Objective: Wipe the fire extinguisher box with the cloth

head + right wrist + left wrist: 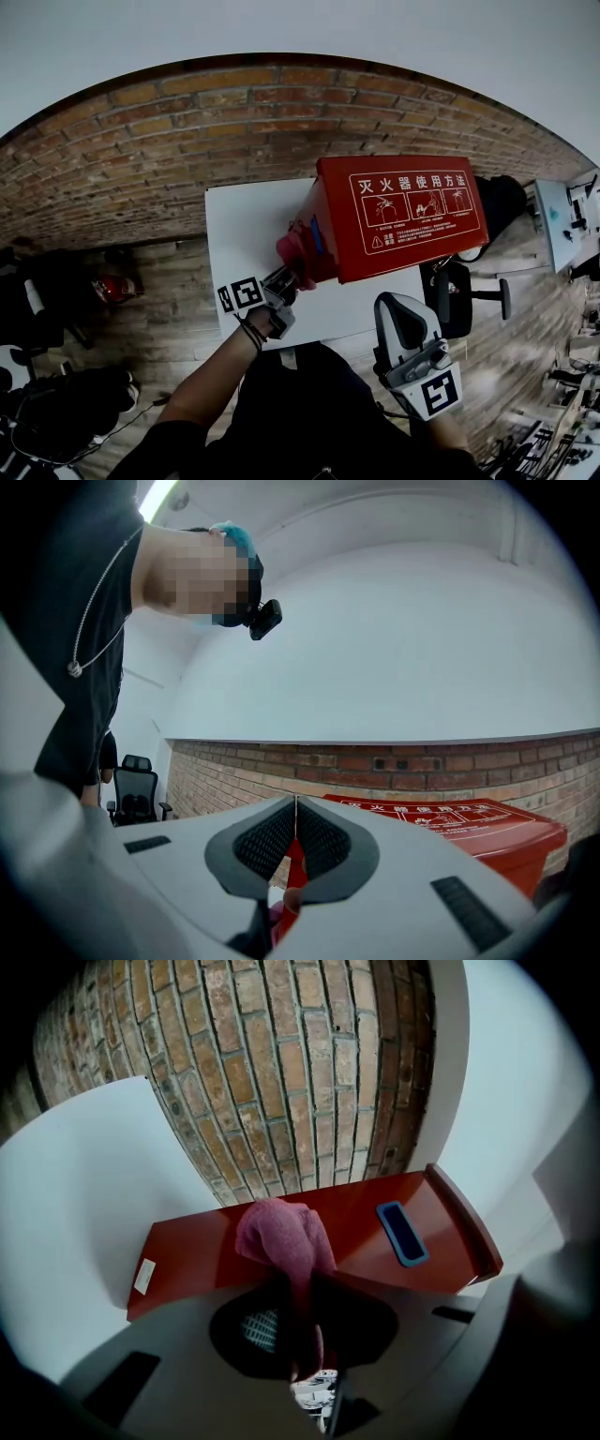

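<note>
Firmly, left gripper (302, 1309) clamped on pink cloth (279, 1235) against red box (370, 1215), right gripper (295, 822) closed, empty.

The right gripper (296, 806) has its jaws closed, tips touching, with nothing held between them. Beyond it, to the right, lies the red box (473, 825) with white print on top. A brick wall (375, 769) runs behind. A person (84, 639) and a chair (136, 797) are at left.
</note>
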Motion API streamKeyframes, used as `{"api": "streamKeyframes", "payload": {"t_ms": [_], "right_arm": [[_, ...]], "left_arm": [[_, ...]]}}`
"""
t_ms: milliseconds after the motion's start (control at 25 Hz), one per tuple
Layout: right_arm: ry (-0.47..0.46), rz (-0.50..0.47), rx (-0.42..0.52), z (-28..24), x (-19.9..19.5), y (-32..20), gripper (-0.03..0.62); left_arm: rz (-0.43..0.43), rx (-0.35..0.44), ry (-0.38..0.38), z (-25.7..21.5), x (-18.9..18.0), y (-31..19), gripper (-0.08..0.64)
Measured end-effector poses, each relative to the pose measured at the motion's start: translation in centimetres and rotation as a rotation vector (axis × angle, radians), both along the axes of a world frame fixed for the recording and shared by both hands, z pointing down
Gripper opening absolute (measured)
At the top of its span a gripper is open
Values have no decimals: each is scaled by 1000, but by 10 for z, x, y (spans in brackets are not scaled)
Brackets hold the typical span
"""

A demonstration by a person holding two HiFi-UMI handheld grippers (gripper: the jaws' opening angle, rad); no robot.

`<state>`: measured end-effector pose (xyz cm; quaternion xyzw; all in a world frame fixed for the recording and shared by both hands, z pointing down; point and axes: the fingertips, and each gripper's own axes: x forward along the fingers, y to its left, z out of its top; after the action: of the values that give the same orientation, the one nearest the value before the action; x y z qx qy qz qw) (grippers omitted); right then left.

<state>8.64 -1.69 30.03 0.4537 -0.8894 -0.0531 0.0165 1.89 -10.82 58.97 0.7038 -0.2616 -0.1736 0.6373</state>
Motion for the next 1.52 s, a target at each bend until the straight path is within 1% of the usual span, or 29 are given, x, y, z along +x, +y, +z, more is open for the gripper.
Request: {"api": "streamKeyframes", "payload": {"t_ms": [280, 480, 960, 1160, 1520], "right_arm": [[-7, -4, 0, -1, -1, -1, 21], [-8, -6, 1, 0, 0, -1, 21], [-13, -7, 1, 0, 2, -2, 21], [-17, -6, 2, -1, 3, -3, 21], [-17, -12, 3, -1, 2, -3, 21]], "left_arm": [[-5, 28, 28, -22, 1, 2, 91], [-8, 66, 39, -41, 1, 3, 91], [-13, 105, 86, -74, 2, 6, 91], [-9, 140, 83, -87, 3, 9, 91], [-12, 158, 127, -110, 4, 12, 91]]}}
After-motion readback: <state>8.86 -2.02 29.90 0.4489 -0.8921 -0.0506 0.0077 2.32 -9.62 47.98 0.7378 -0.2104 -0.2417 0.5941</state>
